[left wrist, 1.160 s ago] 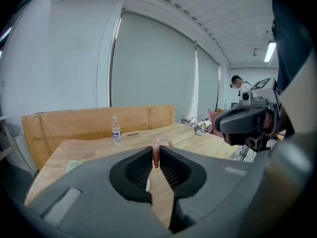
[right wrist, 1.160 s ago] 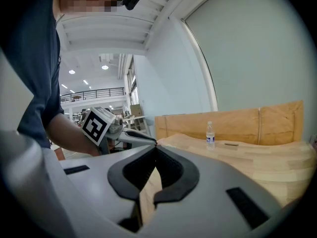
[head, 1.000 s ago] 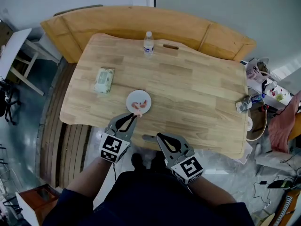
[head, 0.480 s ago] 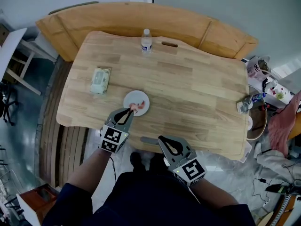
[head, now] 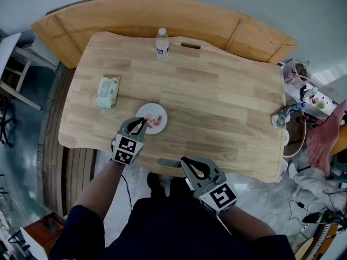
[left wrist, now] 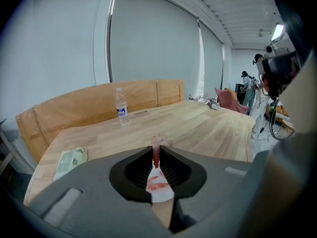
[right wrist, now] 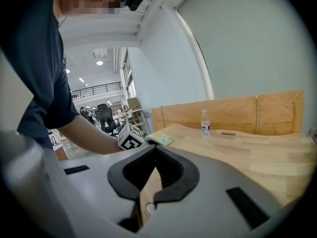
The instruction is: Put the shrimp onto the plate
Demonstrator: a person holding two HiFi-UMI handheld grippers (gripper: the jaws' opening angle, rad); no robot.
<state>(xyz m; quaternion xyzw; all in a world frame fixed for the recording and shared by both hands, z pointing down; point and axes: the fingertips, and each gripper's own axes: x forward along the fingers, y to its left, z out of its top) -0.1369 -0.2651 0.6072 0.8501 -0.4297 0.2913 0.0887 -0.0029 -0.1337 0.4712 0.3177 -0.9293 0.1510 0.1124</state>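
A small white plate (head: 147,110) sits near the front of the wooden table (head: 217,102), with a pink shrimp (head: 158,121) lying on it. My left gripper (head: 142,123) hangs over the plate's near-left edge, shut on another shrimp (left wrist: 156,150) pinched upright between its tips. Below the jaws in the left gripper view, the plate (left wrist: 161,195) and the shrimp on it (left wrist: 157,184) show through the gap. My right gripper (head: 187,161) is shut and holds nothing, just off the table's front edge; its jaws (right wrist: 155,151) meet.
A water bottle (head: 161,41) stands at the table's far edge beside a slot (head: 190,46). A wet-wipes pack (head: 107,91) lies at the left. A wooden bench (head: 162,12) curves behind the table. Clutter (head: 282,118) sits at the right edge.
My left gripper has moved forward from the plate's near rim to over its left part, still holding the shrimp. The right gripper has stayed at the table's front edge.
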